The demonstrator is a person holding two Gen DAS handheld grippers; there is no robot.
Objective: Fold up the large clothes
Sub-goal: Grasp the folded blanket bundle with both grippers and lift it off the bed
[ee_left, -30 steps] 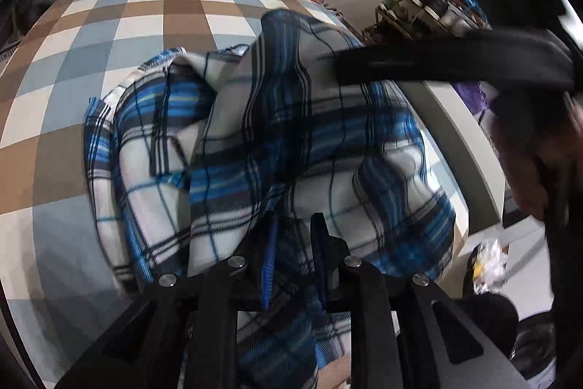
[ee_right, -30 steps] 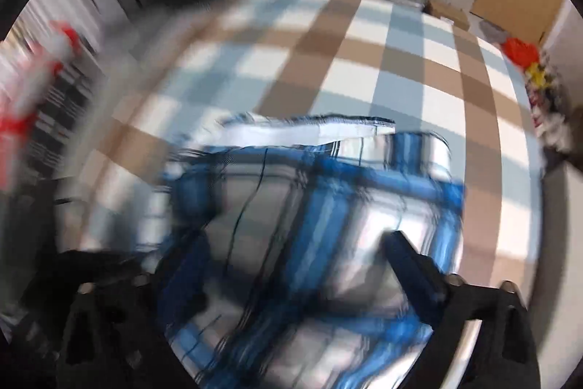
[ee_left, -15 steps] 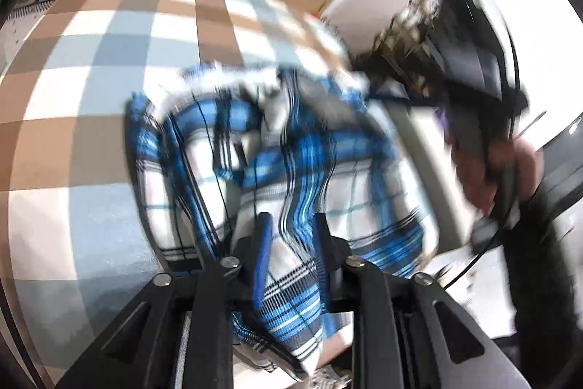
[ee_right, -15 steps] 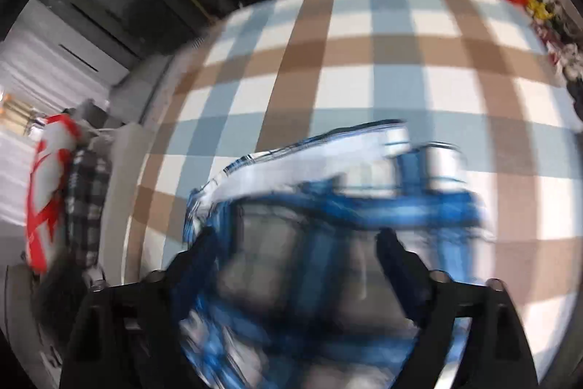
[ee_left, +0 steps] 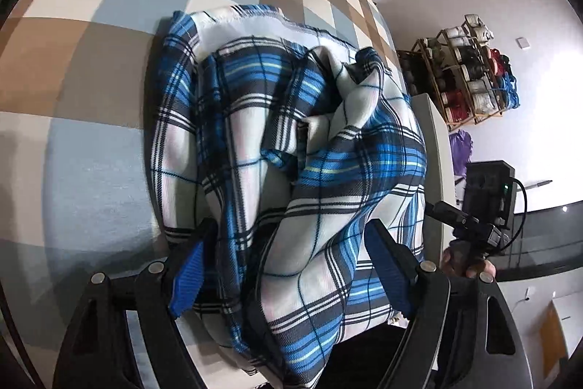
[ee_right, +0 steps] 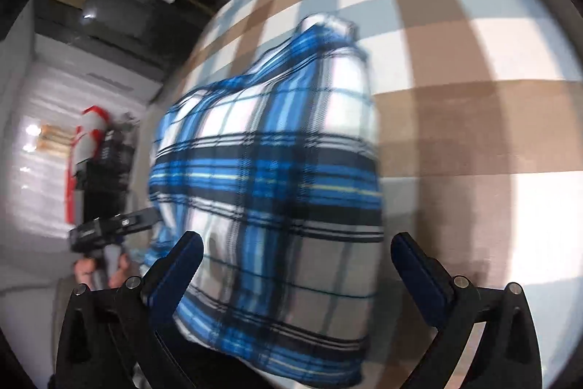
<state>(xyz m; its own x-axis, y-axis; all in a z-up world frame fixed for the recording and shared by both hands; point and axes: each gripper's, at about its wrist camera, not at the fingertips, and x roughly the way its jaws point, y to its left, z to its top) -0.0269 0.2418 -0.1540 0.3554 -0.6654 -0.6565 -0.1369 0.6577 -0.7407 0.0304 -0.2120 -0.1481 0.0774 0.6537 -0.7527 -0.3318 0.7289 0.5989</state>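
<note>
**Plaid garment let go near the front edge of the checked surface**

The blue-and-white plaid garment [ee_left: 291,148] is lying bunched in a partly folded heap on the checked surface [ee_left: 91,68], filling the centre and lower half of the left wrist view. Its long axis is running from the bottom of that frame up toward the top centre, with a pale hem or collar band at the far end and the near end spilling over the front edge of the surface.

The left gripper [ee_left: 288,265] is straddling the near end of the cloth; its jaws are opening, with fabric lying between them but no pad pressing on it, which reads as a release after laying a fold down. The right gripper [ee_right: 297,265] is hovering over the same heap in the lower centre of its own blurred view, its jaws spread wide apart and holding nothing, probably so it can take a fresh edge for the next fold.

A shelf of spools [ee_left: 470,72] is standing at the right.
</note>
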